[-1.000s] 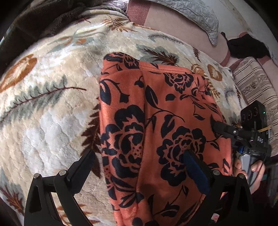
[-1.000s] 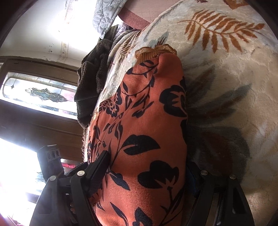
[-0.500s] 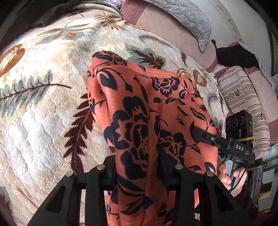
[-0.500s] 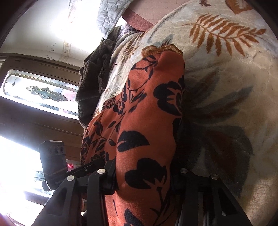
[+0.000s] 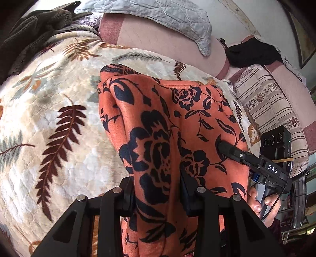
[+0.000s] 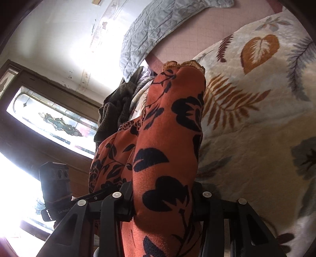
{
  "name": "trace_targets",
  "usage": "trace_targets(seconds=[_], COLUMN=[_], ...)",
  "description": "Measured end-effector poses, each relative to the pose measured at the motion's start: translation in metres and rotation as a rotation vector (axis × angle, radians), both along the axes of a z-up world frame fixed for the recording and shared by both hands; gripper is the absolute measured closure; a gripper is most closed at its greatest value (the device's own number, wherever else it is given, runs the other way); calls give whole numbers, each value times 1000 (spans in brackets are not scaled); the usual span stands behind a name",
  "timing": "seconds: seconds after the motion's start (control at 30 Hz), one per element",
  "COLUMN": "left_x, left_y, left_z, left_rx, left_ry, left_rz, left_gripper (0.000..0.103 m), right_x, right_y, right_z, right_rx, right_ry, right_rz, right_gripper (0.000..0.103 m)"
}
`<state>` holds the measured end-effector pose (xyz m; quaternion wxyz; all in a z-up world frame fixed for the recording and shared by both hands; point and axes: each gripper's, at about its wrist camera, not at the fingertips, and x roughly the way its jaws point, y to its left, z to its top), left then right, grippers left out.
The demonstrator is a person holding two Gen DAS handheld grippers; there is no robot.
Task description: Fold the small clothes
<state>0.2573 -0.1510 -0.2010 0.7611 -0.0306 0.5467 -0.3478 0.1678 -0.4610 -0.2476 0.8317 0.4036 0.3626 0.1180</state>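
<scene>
My left tool (image 5: 158, 195) and right tool (image 6: 162, 201) have just closed, each pinching a bunched fold of the orange floral garment (image 5: 173, 126). It drapes from both toward twelve o'clock, over the leaf-patterned blanket (image 5: 49, 122) on the bed.

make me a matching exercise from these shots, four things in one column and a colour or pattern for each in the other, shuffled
Things:
1. garment held in the left gripper and right gripper
2. blanket
3. quilted cover
4. cushion

Looks:
a. pale grey-blue
b. cream with leaf prints
c. orange with black flowers
d. beige and brown stripes

Pairs: 1-c, 2-b, 3-a, 4-d
</scene>
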Motion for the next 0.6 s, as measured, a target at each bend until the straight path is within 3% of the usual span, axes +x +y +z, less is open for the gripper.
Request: trace_targets(seconds=[0.13, 0.2, 0.27, 0.33, 0.4, 0.53, 0.6], left_x=[-1, 0, -1, -5, -10, -32, -48], left_y=[-47, -64, -75, -74, -70, -54, -40], left_z=[-18, -33, -47, -47, -38, -12, -4], left_rx=[63, 128, 202, 218, 242, 310, 354], left_ry=[-12, -15, -27, -45, -62, -182, -255], left_rz=[-25, -22, -16, -1, -1, 36, 64], left_gripper=[66, 64, 55, 51, 48, 44, 40], right_x=[-4, -1, 0, -3, -12, -53, -69], right_y=[-38, -53, -65, -73, -74, -76, -66], right_z=[-16, -37, -59, -61, -43, -5, 14], right_rx=[22, 45, 51, 89, -25, -221, -271], right_ry=[50, 139, 250, 240, 217, 139, 65], right_rz=[-58, -75, -108, -107, -137, -243, -221], right_gripper=[61, 58, 49, 47, 39, 38, 41])
